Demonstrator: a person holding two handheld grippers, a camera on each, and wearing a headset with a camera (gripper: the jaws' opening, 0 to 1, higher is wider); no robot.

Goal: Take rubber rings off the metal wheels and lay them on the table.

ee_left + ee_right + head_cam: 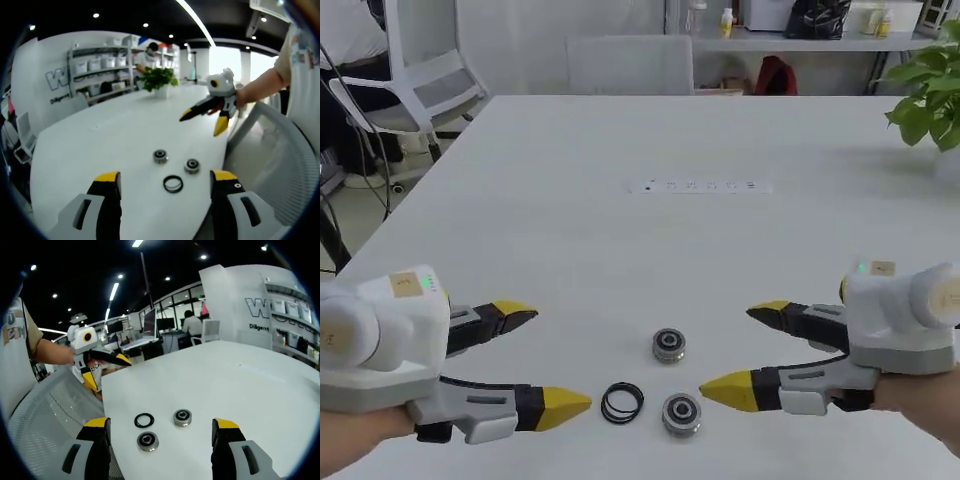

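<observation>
Two small metal wheels lie near the table's front edge: one (669,345) (160,156) (182,417) farther in, one (681,414) (192,166) (148,440) close to the edge. A black rubber ring (622,402) (173,183) (144,420) lies flat on the table left of the nearer wheel. My left gripper (540,360) (162,177) (107,371) hovers open at the left of them. On the other side my right gripper (745,350) (205,120) (162,424) is open too. Nothing sits between either pair of jaws.
The white table (650,230) stretches far ahead with a power strip (700,186) in its middle. A green plant (928,95) stands at the right edge. Office chairs (420,70) sit at the far left and far end.
</observation>
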